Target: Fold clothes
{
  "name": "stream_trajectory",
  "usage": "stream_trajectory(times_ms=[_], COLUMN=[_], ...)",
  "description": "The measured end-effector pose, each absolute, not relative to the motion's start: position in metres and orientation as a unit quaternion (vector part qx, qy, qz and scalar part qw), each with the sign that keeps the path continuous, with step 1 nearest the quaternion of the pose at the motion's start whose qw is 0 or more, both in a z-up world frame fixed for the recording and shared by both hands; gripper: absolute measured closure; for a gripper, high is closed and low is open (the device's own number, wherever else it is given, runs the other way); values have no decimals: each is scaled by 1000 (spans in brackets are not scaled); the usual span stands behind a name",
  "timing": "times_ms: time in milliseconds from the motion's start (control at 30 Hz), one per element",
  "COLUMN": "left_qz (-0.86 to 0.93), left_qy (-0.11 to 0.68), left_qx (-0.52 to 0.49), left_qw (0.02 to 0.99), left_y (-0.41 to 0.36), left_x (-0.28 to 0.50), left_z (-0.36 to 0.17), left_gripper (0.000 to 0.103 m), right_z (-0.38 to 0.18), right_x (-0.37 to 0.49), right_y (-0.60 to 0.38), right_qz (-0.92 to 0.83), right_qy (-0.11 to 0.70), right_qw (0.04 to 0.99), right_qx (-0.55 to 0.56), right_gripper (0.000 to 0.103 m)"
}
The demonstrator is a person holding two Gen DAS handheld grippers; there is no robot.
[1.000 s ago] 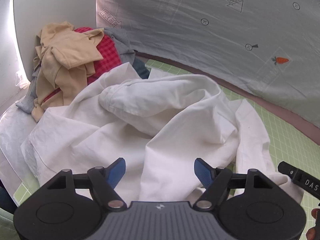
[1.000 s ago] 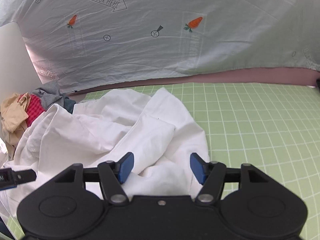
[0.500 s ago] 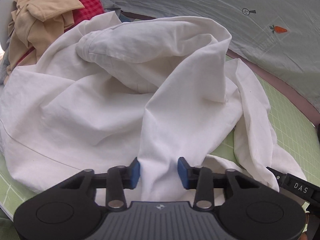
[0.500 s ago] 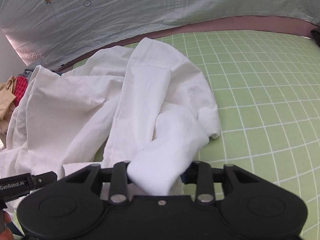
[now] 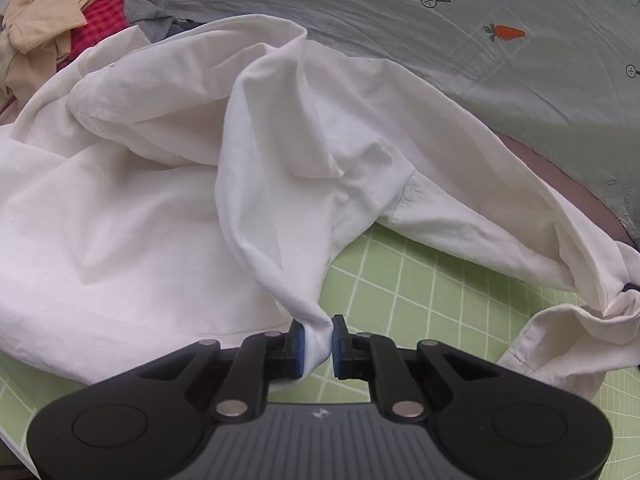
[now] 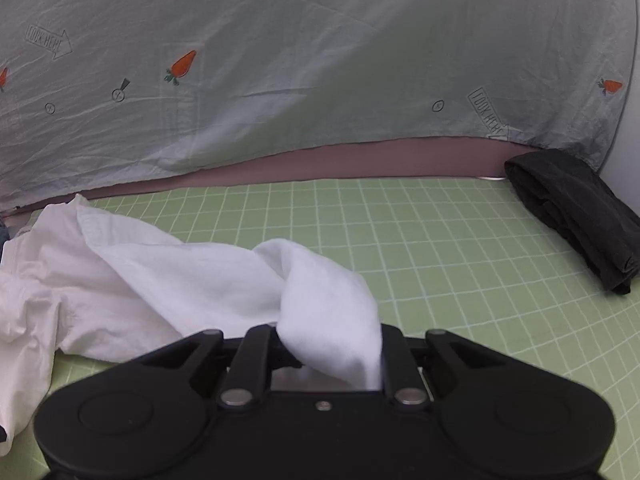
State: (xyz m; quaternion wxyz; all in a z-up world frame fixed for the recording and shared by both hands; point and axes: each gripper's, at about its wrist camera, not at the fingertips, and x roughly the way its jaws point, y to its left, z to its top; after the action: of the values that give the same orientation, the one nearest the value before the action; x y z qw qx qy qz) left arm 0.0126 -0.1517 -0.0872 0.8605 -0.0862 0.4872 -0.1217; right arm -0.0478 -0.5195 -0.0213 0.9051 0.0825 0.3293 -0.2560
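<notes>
A crumpled white shirt [image 5: 160, 200] lies on the green grid mat [image 5: 420, 280]. In the left wrist view my left gripper [image 5: 317, 340] pinches a bunched fold of the shirt between its blue pads, and its jaws are still closing on it. One sleeve stretches away to the right, lifted off the mat. In the right wrist view the white shirt [image 6: 160, 280] trails off to the left, and a fold of it drapes over my right gripper [image 6: 328, 344]. Those jaws are closing with cloth between them, and the cloth hides the fingertips.
A pile of beige, red and grey clothes [image 5: 48, 32] sits at the far left. A folded black garment [image 6: 572, 216] lies at the mat's [image 6: 400, 232] far right. A grey sheet printed with carrots [image 6: 280, 60] hangs along the back.
Both grippers went from wide open to closed on the white shirt. The right one then swung right, drawing the sleeve out over the mat. The left one pulled its fold back.
</notes>
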Motion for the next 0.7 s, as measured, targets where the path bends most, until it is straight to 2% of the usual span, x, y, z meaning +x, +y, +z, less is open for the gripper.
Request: stream_trajectory(times_ms=[233, 333, 400, 467, 533, 600, 700], left_qz=[-223, -224, -211, -195, -191, -173, -159], left_qy=[451, 470, 490, 503, 502, 501, 501], left_qx=[-123, -122, -109, -87, -80, -87, -87], left_qw=[855, 845, 839, 838, 840, 843, 846], left_y=[-258, -291, -298, -293, -281, -261, -234], left_x=[4, 7, 8, 7, 5, 4, 6], left_z=[-55, -60, -70, -76, -78, -79, -82], left_gripper=[90, 88, 83, 82, 73, 59, 58], right_z=[32, 32, 10, -18, -39, -55, -72], right_x=[-23, -7, 6, 2, -14, -35, -62], right_y=[-637, -669, -681, -683, -670, -648, -604], right_qz=[-282, -287, -291, -303, -307, -316, -327], right_qy=[244, 251, 305, 333, 342, 343, 341], right_qw=[928, 924, 905, 889, 880, 872, 864], right_qx=[5, 24, 49, 82, 122, 150, 175], right_gripper=[87, 78, 54, 52, 49, 44, 42])
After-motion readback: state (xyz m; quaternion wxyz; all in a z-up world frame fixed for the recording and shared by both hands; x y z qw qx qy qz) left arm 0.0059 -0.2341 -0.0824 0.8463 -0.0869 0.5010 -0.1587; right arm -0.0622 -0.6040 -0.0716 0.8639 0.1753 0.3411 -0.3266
